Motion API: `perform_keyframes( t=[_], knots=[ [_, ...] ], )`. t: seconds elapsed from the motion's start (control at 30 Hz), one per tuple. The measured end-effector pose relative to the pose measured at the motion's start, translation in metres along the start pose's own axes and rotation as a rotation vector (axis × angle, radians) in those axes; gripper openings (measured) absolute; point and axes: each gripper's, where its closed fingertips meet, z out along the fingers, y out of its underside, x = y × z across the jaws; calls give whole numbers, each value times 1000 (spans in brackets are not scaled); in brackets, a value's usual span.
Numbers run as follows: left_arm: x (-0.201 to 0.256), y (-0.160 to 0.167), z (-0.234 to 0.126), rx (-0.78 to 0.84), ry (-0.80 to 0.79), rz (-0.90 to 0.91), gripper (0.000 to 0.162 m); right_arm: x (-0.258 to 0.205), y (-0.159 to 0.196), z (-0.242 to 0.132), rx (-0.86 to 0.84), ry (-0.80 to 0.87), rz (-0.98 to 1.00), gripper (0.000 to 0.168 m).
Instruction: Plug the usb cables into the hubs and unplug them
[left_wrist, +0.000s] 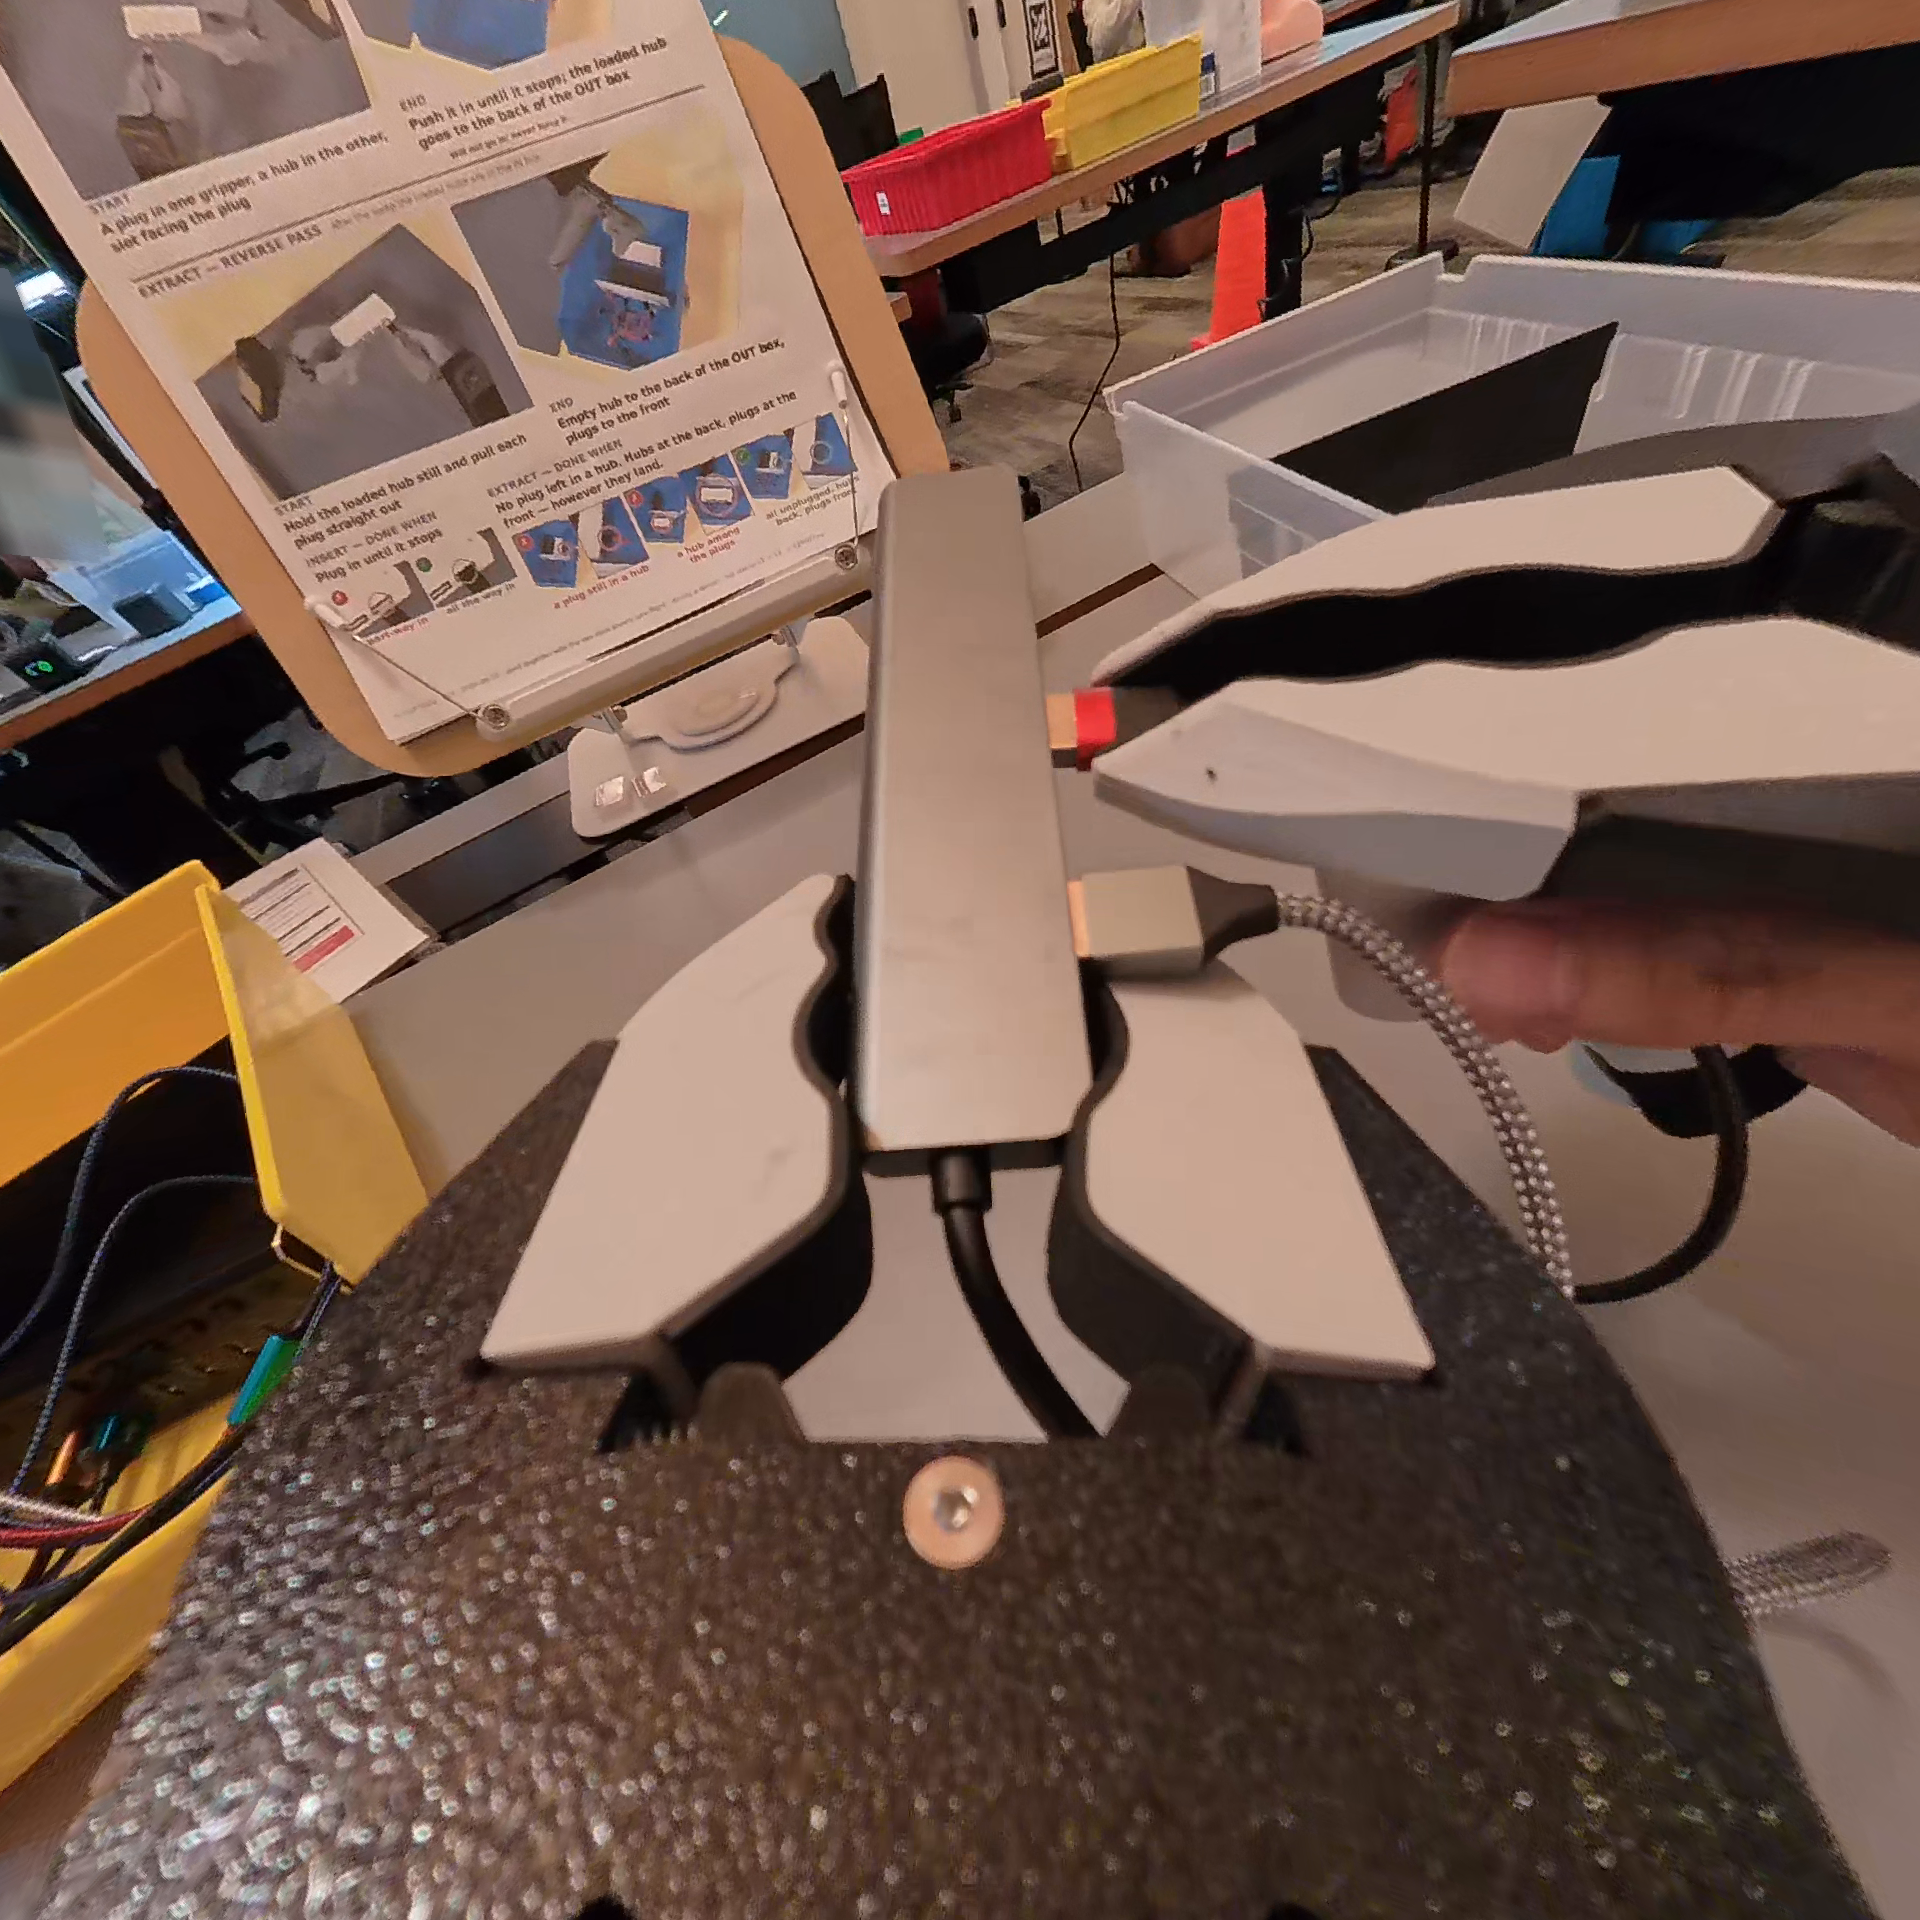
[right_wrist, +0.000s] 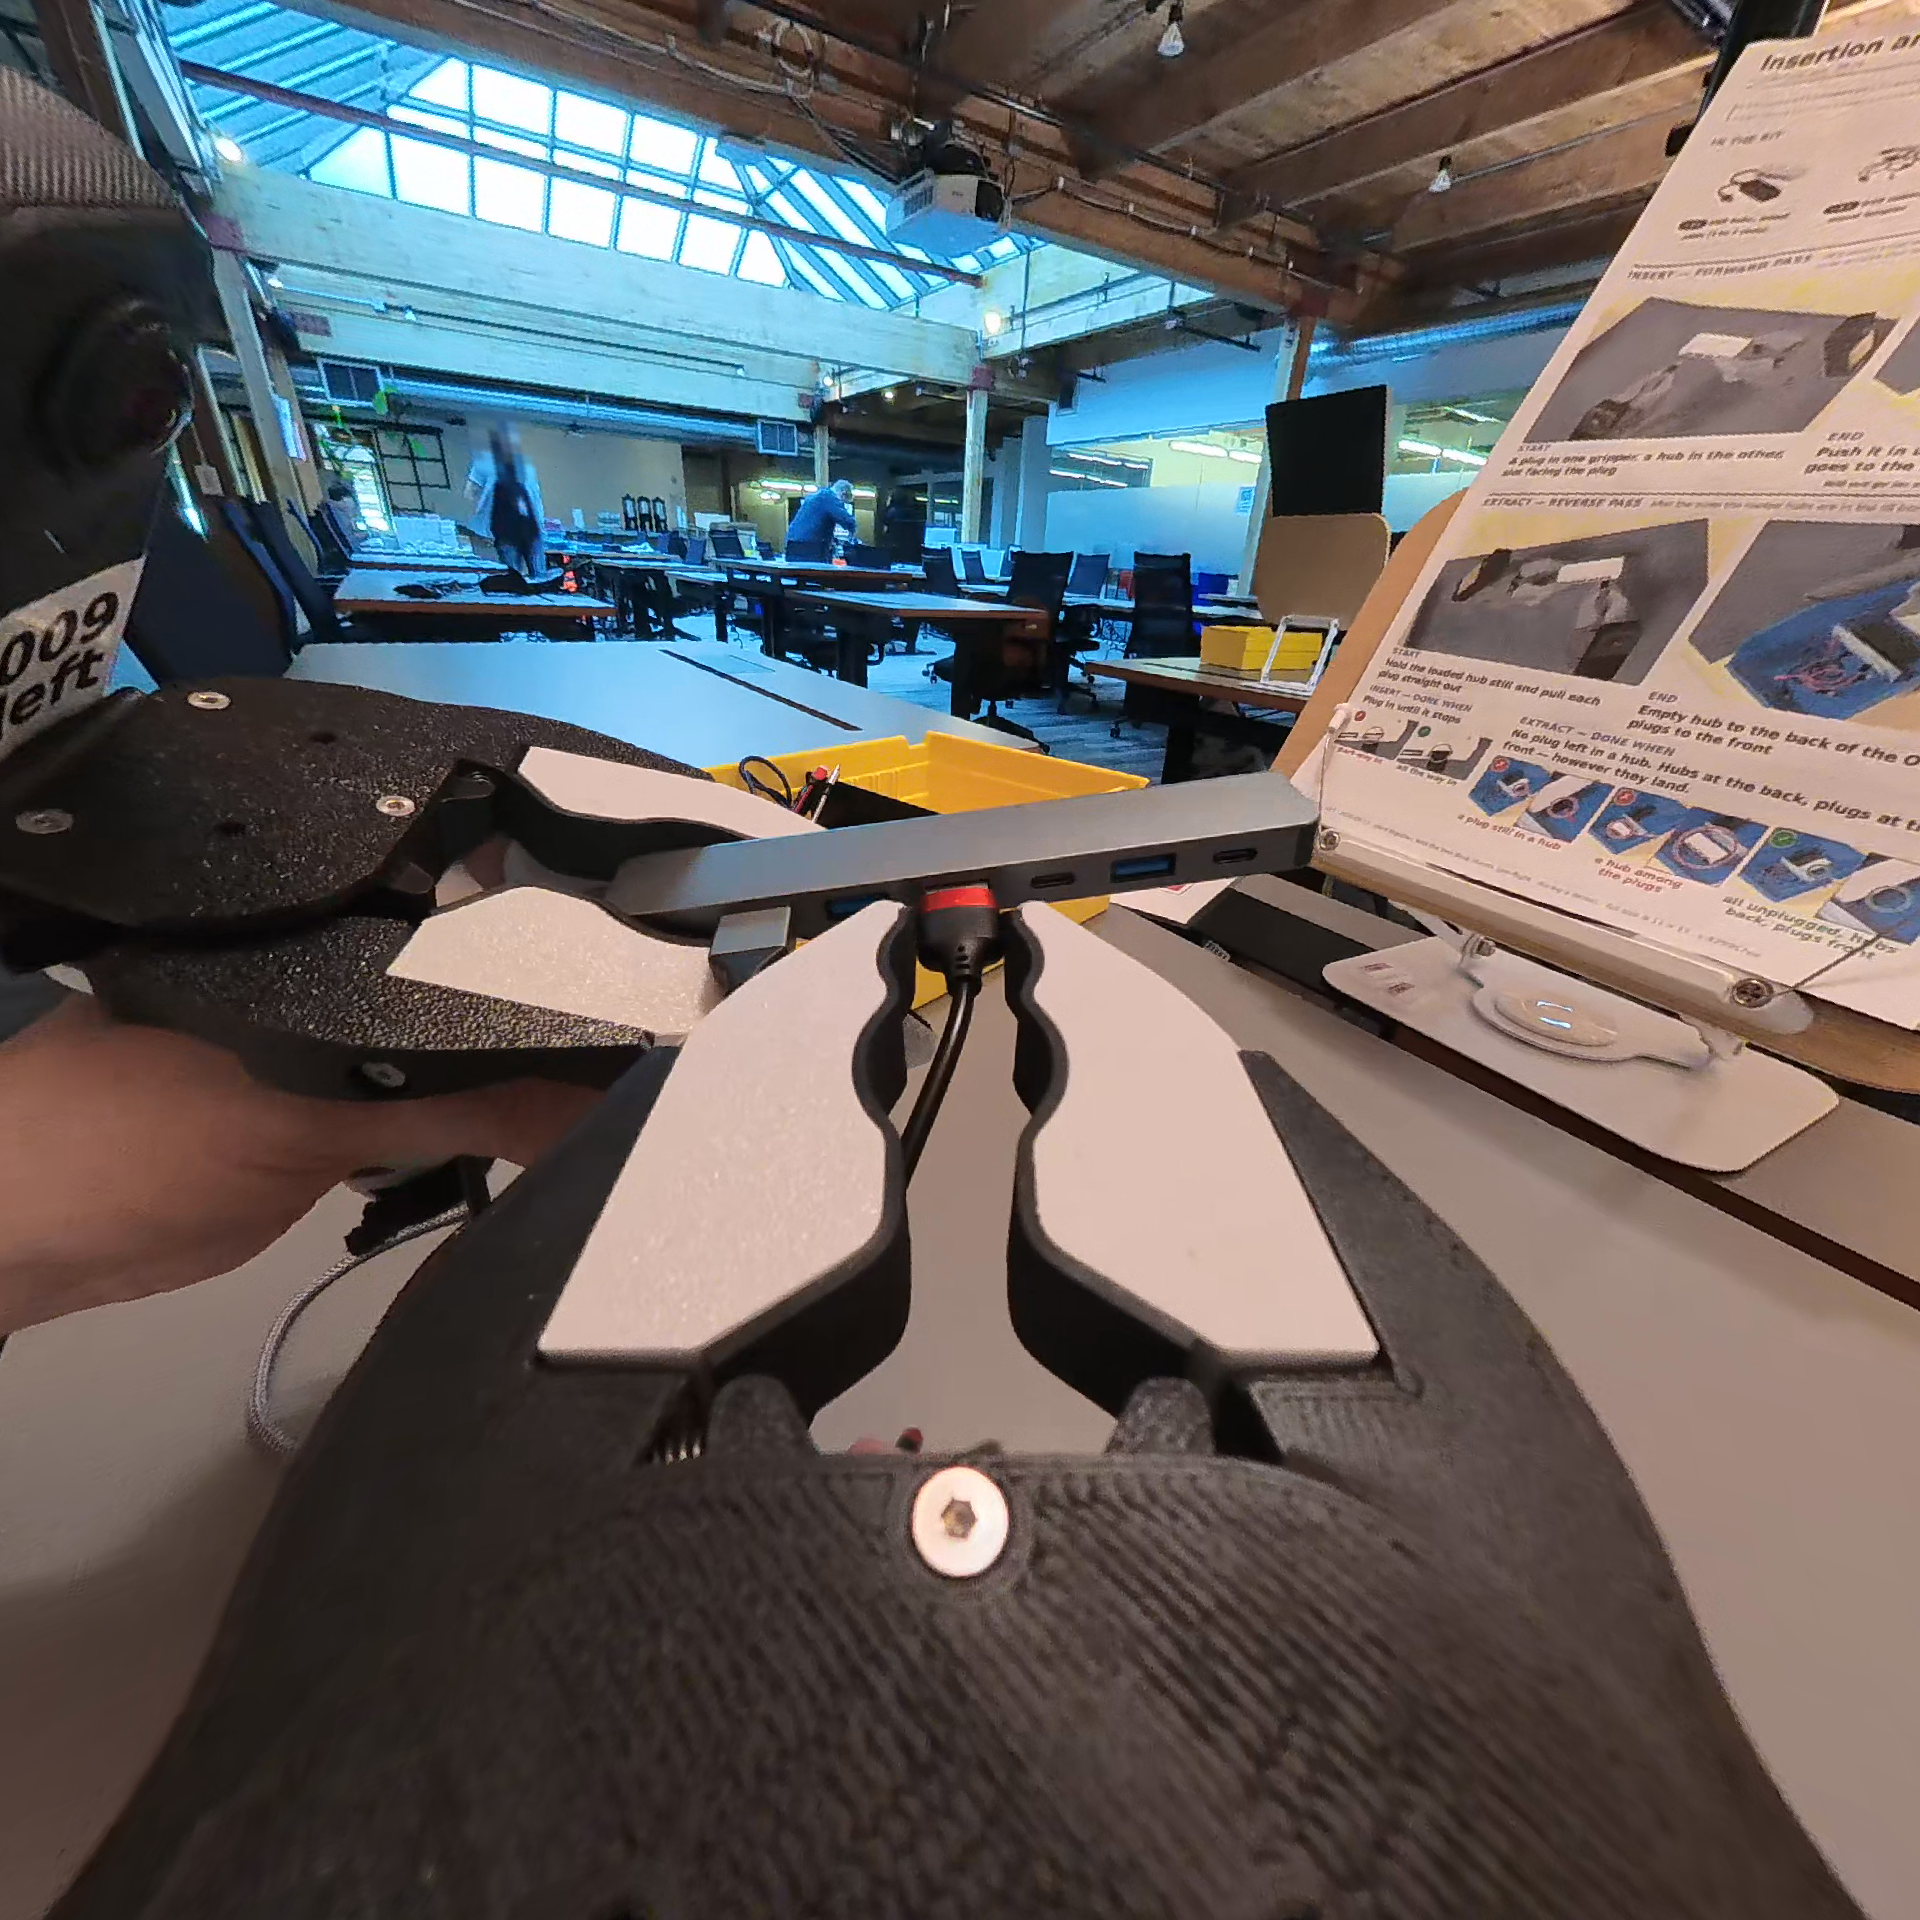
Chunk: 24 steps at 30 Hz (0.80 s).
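Yellow bin (left_wrist: 239, 1049): far left, loose cables inside. Left gripper (left_wrist: 961, 997): jaws closed on the grey hub (left_wrist: 961, 790), gripping its cable end; hub held off the table (left_wrist: 1714, 1403), pointing forward. Grey plug (left_wrist: 1138, 925): braided cable, seated in the hub's right side, just beside the left gripper's fingertips. Red-collared plug (left_wrist: 1091, 727): metal tip at the hub's right side, pinched in the narrowly closed right gripper (right_wrist: 961, 914). Instruction sheet (right_wrist: 1662, 623): on a stand beyond. Clear bin (left_wrist: 1455, 343): far right.
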Motion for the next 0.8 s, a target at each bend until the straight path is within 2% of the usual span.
perform_keyframes(
  t=[0.3, 0.4, 0.53, 0.6, 0.8],
  knots=[
    [-4, 3, 2, -14, 11, -12, 35, -1, -5, -1, -3, 67, -83, 15],
    [-1, 1, 2, 24, 50, -58, 34, 0, -5, -3, -31, 53, -116, 16],
    [2, -8, -2, 79, 65, -51, 33, 0, -8, -4, -25, -7, 22, 16],
    [1, -3, 0, 54, 57, -43, 33, 1, -2, -2, -44, -1, 33, 16],
    [2, 12, 6, 8, 111, -154, 34, 1, 6, 1, -128, 96, -132, 16]
  ],
)
